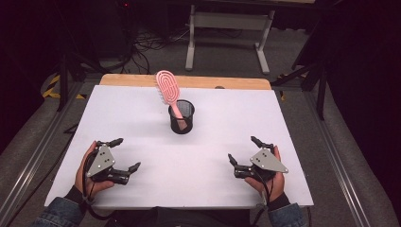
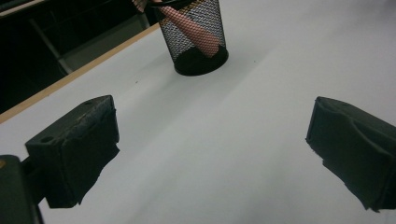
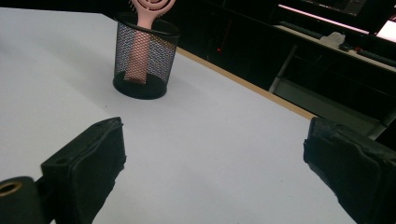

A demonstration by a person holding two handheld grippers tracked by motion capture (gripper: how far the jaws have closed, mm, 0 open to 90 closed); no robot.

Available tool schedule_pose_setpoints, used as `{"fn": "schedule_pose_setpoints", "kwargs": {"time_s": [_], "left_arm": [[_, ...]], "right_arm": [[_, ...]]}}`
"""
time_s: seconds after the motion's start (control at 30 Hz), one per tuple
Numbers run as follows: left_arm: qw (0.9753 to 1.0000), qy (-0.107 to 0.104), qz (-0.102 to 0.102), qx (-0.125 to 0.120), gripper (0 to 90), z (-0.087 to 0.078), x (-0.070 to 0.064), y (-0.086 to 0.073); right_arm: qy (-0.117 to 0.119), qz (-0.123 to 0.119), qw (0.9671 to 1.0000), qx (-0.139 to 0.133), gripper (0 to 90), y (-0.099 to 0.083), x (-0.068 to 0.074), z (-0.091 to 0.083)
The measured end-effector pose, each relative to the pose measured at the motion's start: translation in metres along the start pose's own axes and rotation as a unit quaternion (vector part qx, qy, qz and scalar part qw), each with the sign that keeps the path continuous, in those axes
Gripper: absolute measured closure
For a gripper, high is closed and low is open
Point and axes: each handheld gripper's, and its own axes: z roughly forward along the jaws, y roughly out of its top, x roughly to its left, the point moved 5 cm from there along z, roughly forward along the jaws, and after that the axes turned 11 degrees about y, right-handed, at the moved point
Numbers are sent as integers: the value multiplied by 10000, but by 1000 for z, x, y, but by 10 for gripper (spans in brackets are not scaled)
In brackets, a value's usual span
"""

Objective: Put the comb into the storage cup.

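A pink hairbrush (image 1: pixel 169 90) stands handle-down in a black mesh cup (image 1: pixel 182 117) near the middle of the white table (image 1: pixel 142 118), its head leaning up and to the left above the rim. My left gripper (image 1: pixel 126 153) rests at the front left, open, nothing between its jaws. My right gripper (image 1: pixel 242 149) rests at the front right, also open and empty. In the left gripper view the mesh cup (image 2: pixel 198 35) sits ahead with the pink handle (image 2: pixel 194 30) inside. In the right gripper view the cup (image 3: pixel 144 58) and brush (image 3: pixel 142 42) stand ahead to the left.
A wooden strip (image 1: pixel 189 81) runs along the table's far edge. Beyond it stand a white table frame (image 1: pixel 227 28) and cables on the floor. Metal rails (image 1: pixel 338 161) flank both sides of the table.
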Motion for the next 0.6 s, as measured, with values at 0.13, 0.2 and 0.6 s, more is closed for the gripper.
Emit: {"fn": "schedule_pose_setpoints", "kwargs": {"time_s": [0.13,0.2,0.6], "left_arm": [[10000,-23,18,14,22,-1,0,-1],[10000,-25,-9,-15,21,-2,1,0],[9999,-65,-96,-23,30,-1,2,-1]], "right_arm": [[12,-12,10000,4,60,1,1,1],[10,-13,10000,17,60,1,2,1],[182,45,9998,-25,56,1,2,2]]}}
